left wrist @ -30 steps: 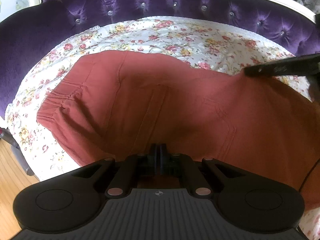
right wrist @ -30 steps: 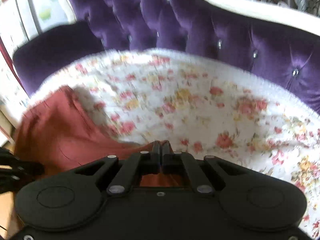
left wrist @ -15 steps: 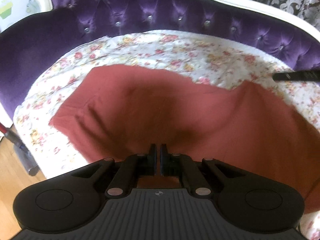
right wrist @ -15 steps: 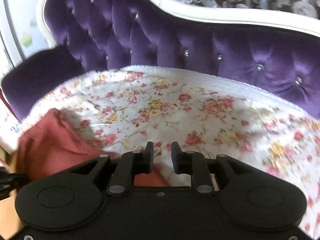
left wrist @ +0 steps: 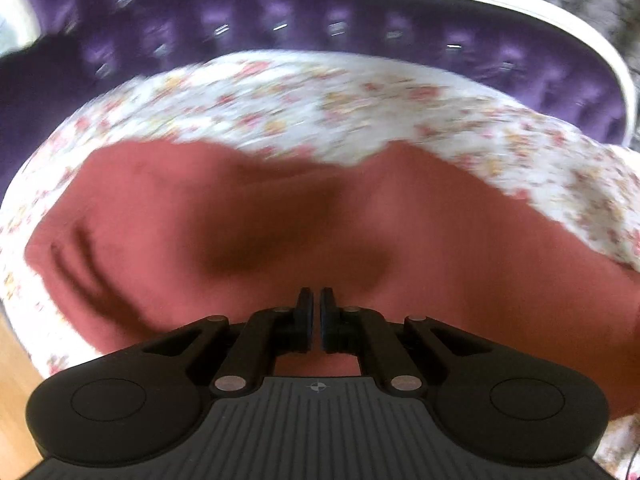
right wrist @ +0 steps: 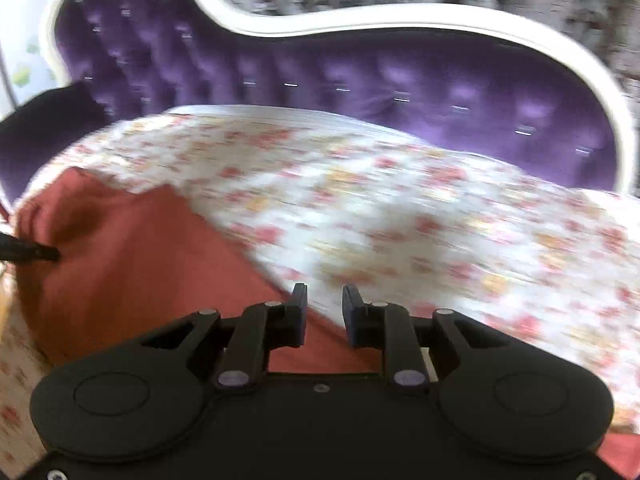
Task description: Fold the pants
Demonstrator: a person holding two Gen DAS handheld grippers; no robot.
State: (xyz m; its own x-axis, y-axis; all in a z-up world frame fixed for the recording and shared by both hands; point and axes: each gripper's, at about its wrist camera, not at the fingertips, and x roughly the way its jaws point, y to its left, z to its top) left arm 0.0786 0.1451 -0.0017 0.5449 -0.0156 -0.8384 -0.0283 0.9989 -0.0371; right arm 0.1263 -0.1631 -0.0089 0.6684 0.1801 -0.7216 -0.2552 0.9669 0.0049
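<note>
Two tools above one pair of rust-red pants (left wrist: 400, 260), spread flat and wide over a floral cover (left wrist: 280, 100) on a purple tufted sofa (left wrist: 280, 20), toward the near left of the seat. Left tool (left wrist: 316, 312) clenched to a thin slit right at the near edge of the cloth, with creases fanning off to its left; impossible to tell whether a fold is actually caught between the pads. Right tool (right wrist: 325, 304) released, jaws standing apart with nothing between them, hovering where the right-hand edge of the pants meets the cover. Probably light, soft and limp: sure to sag, drag and wrinkle rather than hold any shape, and likely to slide a little on the smooth cover underneath. Not fragile, not slippery in a pinch. Best taken at a hem or edge, both layers together, one grip toward each end of that edge, then lifted evenly and laid across. Much motion blur in both views, so finer seams unreadable.
</note>
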